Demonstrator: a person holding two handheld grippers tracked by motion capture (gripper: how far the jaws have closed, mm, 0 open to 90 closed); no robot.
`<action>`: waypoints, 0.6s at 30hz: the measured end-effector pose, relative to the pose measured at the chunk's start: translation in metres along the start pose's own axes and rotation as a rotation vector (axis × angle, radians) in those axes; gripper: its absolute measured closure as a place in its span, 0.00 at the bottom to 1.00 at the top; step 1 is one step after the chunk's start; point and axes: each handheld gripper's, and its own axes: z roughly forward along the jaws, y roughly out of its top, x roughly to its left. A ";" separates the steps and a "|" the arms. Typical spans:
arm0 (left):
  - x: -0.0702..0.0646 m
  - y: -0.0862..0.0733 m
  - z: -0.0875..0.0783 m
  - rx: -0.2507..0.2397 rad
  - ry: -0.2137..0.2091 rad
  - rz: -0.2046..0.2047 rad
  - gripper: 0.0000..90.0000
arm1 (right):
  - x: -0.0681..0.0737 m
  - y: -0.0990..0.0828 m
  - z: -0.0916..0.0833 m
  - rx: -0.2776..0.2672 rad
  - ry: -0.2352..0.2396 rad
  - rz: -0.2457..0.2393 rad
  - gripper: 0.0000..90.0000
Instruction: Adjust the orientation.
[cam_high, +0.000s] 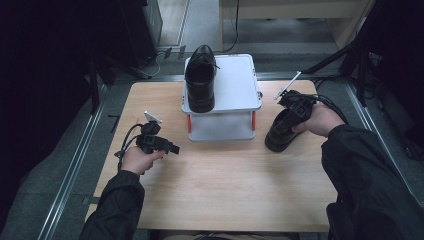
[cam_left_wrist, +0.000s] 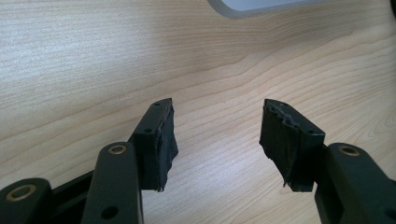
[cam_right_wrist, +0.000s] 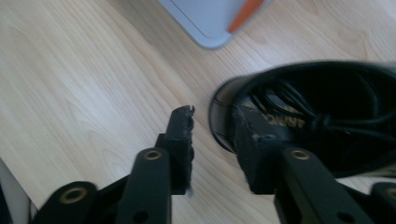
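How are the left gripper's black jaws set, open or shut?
Open. The left gripper holds its jaws well apart, with bare light wooden table showing between them and nothing held.

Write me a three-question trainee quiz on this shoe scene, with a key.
1. True or false: the left gripper holds a shoe.
2. The laced shoe on the white stand sits on: A the top shelf, B the lower shelf, C the floor.
3. Which gripper is at the second shoe on the table?
Key: 1 false, its jaws stand open and empty; 2 A; 3 the right gripper.
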 end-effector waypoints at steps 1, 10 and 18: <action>0.000 0.000 0.000 0.001 0.001 0.000 0.50 | -0.003 0.000 0.002 0.006 -0.005 0.003 0.76; 0.005 -0.001 0.001 0.001 0.004 -0.012 0.49 | -0.015 0.003 0.013 0.053 0.001 0.039 0.80; 0.011 -0.003 -0.002 -0.011 0.004 -0.025 0.49 | -0.012 0.013 0.026 0.100 0.000 0.033 0.84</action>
